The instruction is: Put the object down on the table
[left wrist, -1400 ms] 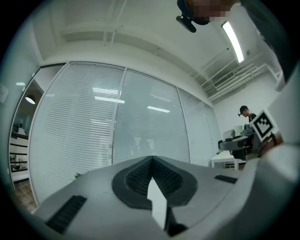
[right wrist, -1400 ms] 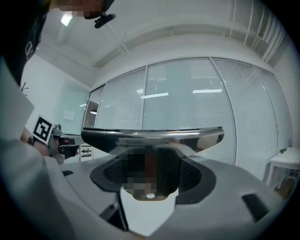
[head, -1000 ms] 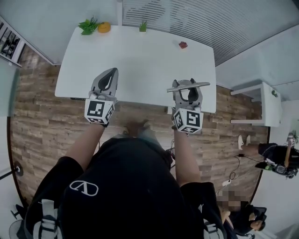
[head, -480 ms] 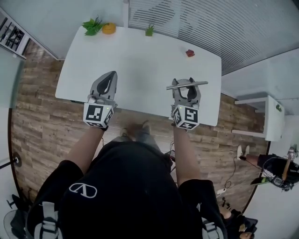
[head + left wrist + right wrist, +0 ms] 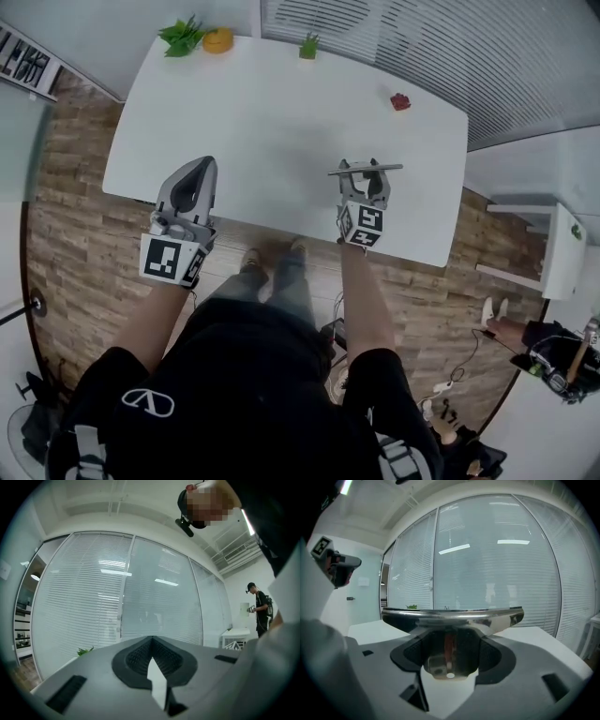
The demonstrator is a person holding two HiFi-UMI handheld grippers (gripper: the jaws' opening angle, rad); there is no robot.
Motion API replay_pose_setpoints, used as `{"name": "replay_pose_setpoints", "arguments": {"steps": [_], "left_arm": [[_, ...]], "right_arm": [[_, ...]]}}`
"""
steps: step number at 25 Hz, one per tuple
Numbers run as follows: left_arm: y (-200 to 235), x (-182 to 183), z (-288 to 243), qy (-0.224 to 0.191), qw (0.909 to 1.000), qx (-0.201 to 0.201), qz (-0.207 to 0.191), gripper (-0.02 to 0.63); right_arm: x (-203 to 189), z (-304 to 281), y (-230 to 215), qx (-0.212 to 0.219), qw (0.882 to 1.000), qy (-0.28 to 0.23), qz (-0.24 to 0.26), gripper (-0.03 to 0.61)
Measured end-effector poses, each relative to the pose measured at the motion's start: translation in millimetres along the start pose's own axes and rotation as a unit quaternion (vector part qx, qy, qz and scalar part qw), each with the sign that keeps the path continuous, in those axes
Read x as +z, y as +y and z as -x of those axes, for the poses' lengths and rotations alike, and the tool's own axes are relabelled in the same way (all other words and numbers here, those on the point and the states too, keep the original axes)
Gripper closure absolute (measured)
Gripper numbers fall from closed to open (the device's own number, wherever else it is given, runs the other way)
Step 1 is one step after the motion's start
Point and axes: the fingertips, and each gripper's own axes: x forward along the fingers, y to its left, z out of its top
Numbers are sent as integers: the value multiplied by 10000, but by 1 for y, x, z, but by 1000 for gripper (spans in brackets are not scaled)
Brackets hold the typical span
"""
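Note:
My right gripper (image 5: 367, 180) is shut on a shiny metal object (image 5: 366, 170), whose flat bar lies crosswise over the jaw tips. It hangs above the white table (image 5: 272, 122) near the front edge. In the right gripper view the metal object (image 5: 452, 615) spans both jaws, and its stem sits pinched inside the right gripper (image 5: 450, 651). My left gripper (image 5: 195, 176) is shut and empty, straddling the table's near left edge. The left gripper (image 5: 152, 645) in its own view has its jaws pressed together with nothing between them.
At the table's far edge lie a green leafy sprig (image 5: 180, 36), an orange fruit (image 5: 218, 39) and a small green plant (image 5: 308, 45). A small red thing (image 5: 400, 100) lies at the far right. A white side table (image 5: 548, 248) stands to the right, and another person (image 5: 259, 609) stands beyond.
My left gripper has drawn back and to the left, to the table's near edge. The right gripper keeps hold of the metal object and sits slightly further over the table.

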Motion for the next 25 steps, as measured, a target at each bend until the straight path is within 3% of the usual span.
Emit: {"name": "replay_pose_setpoints", "arguments": {"steps": [12, 25], "left_arm": [[-18, 1, -15, -168, 9996, -135, -196, 611], [-32, 2, -17, -221, 9993, -183, -244, 611]], "right_arm": [[-81, -44, -21, -163, 9990, 406, -33, 281], [-104, -59, -21, -70, 9938, 1097, -175, 273]]}}
